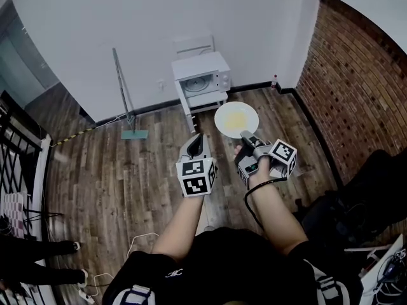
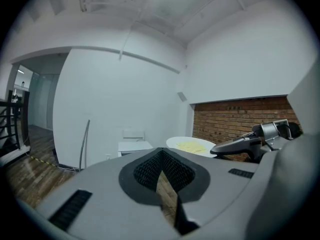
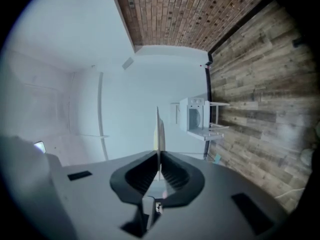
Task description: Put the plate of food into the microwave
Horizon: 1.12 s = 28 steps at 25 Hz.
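- In the head view, a wood-plank floor (image 1: 127,170) is seen, bounded by a white wall and, at the right, a brick wall (image 1: 356,75).
- A white microwave (image 1: 202,81) is set on a small white stand (image 1: 205,101) against the white wall. Its front, with a round window, is turned towards the room. Its inside cannot be made out. In the right gripper view the microwave (image 3: 196,116) is shown well beyond the jaws.
- A long-handled floor mop (image 1: 124,94) is leant on the wall to the left of the stand.
- A round white plate (image 1: 222,116) is held in the air above the floor, between the person and the stand and well apart from the microwave. It is kept about level, and a flat patch of pale yellow food (image 1: 236,119) lies at its middle. In the left gripper view the plate (image 2: 192,143) is seen from the side.
- The right gripper (image 1: 247,136) is clamped on the near rim of the plate. In its own view the plate (image 3: 159,134) appears edge-on as a thin blade pinched between the pads of the right gripper (image 3: 159,159).
- The left gripper (image 1: 197,142) is held just beside the right one, clear of the plate. In its own view the jaw tips (image 2: 161,151) are seen closed together, with nothing gripped.
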{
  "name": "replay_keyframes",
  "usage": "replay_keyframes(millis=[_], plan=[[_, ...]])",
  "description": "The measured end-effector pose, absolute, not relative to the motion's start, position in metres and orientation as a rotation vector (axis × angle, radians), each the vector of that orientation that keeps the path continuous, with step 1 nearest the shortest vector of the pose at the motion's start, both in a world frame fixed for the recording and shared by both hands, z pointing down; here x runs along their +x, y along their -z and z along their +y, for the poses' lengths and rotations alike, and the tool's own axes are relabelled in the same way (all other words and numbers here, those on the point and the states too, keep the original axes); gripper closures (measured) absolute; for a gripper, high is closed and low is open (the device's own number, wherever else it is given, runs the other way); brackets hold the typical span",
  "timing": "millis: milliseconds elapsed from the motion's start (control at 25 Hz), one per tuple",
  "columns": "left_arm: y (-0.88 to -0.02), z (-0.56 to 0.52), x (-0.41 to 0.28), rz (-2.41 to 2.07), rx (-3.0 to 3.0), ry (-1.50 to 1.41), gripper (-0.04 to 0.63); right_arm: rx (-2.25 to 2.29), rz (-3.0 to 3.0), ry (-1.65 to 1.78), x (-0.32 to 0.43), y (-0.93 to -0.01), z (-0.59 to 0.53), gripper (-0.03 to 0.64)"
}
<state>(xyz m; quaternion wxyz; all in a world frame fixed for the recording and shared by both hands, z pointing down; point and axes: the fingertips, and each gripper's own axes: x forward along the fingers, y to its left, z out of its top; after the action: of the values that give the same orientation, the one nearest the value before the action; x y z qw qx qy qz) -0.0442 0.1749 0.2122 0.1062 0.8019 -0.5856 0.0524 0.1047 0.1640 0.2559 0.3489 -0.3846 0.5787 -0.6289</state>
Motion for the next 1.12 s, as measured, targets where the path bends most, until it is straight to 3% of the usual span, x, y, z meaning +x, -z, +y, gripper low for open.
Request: replay_keyframes(millis=[560,1120], plan=[[-0.237,0.157,-0.128,-1.677,2.348,-0.166,0.597,-1.009,1.503,1.612,0.028,-0.27,0.151,0.589],[-0.264,0.101,-0.138,-1.649,2.317,-0.196,0.597,-1.02,1.542,1.599,0.023,-0.286,0.09,0.589]])
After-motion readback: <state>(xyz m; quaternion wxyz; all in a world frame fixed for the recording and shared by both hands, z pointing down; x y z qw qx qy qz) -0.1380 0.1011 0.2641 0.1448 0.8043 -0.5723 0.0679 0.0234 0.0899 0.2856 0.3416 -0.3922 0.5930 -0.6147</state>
